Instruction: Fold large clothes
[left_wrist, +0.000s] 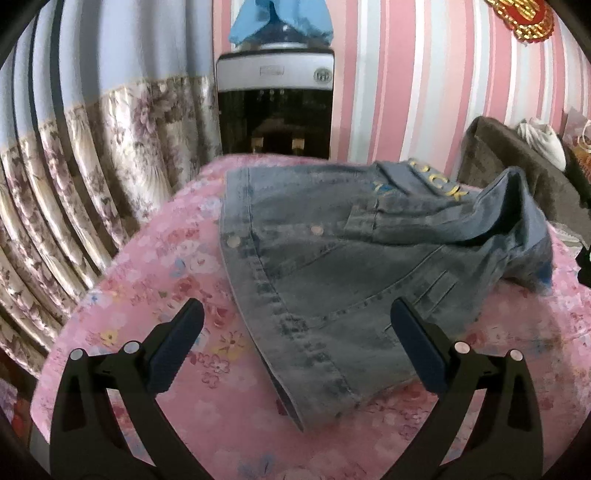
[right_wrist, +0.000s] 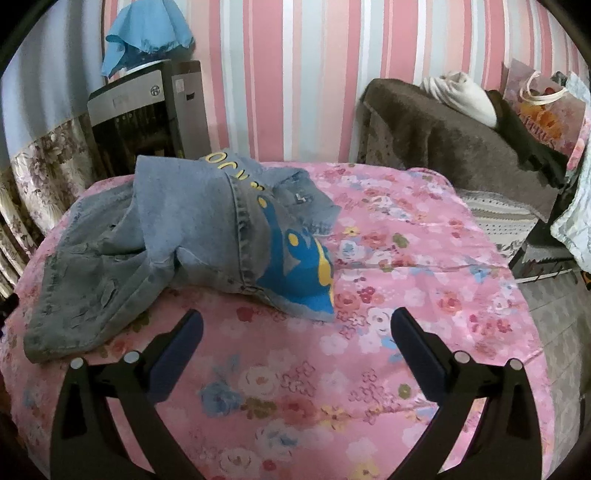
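Seeing denim jacket (left_wrist: 362, 258) bunched centre-frame on pink floral bedspread (right_wrist: 388, 295) | my left gripper (left_wrist: 297, 321) jaws released | my right gripper (right_wrist: 297, 328) jaws released, empty

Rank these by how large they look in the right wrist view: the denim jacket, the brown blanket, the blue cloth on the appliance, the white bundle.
1. denim jacket, though it lies nearest the camera
2. brown blanket
3. blue cloth
4. white bundle, close to the cloth in apparent size, so these two are unsure
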